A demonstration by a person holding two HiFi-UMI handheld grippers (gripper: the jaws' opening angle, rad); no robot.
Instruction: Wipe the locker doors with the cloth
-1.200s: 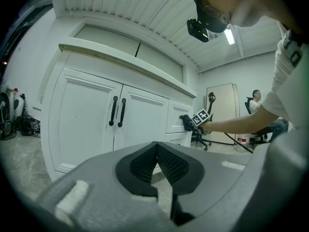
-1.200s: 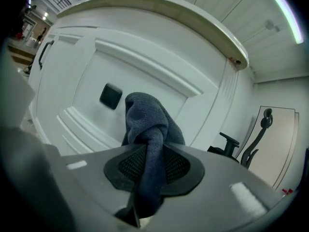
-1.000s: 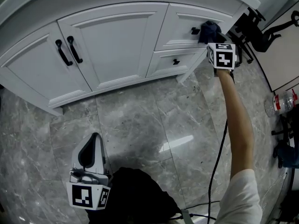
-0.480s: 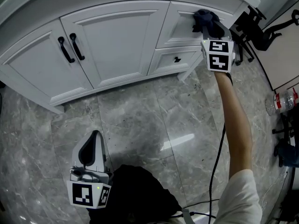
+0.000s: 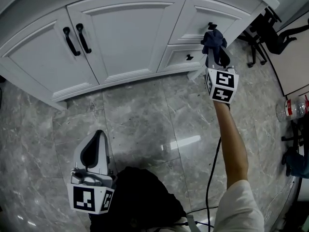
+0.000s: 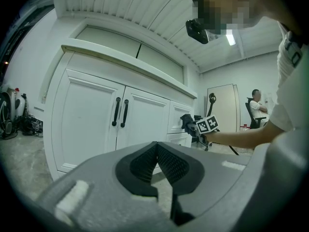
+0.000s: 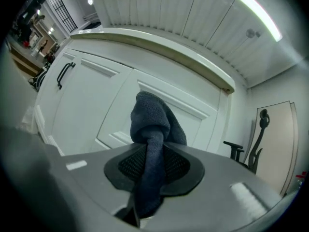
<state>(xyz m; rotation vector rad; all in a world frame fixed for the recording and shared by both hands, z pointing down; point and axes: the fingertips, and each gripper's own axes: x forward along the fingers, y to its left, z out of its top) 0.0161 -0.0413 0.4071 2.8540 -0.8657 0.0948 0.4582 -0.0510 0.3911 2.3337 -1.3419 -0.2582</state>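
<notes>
The white cabinet has two tall doors (image 5: 104,37) with black handles (image 5: 77,38) and two drawers on its right. My right gripper (image 5: 215,58) is shut on a dark blue cloth (image 5: 213,41), held up by the upper drawer (image 5: 205,16) just below its black knob (image 5: 211,26); I cannot tell whether they touch. In the right gripper view the cloth (image 7: 152,124) bunches out between the jaws of the right gripper (image 7: 153,164). My left gripper (image 5: 94,151) hangs low over the floor, shut and empty, facing the doors (image 6: 96,124); its jaws meet at the left gripper (image 6: 157,159).
Grey marble floor (image 5: 145,120) runs in front of the cabinet. Black office chairs (image 5: 270,30) stand at the right beside the cabinet's end. A plastic bottle (image 5: 289,108) lies at the far right. A black cable (image 5: 212,178) trails under my right arm.
The right gripper swept the cloth left over the upper drawer's knob, then dropped it to just below the knob. The left gripper has stayed put.
</notes>
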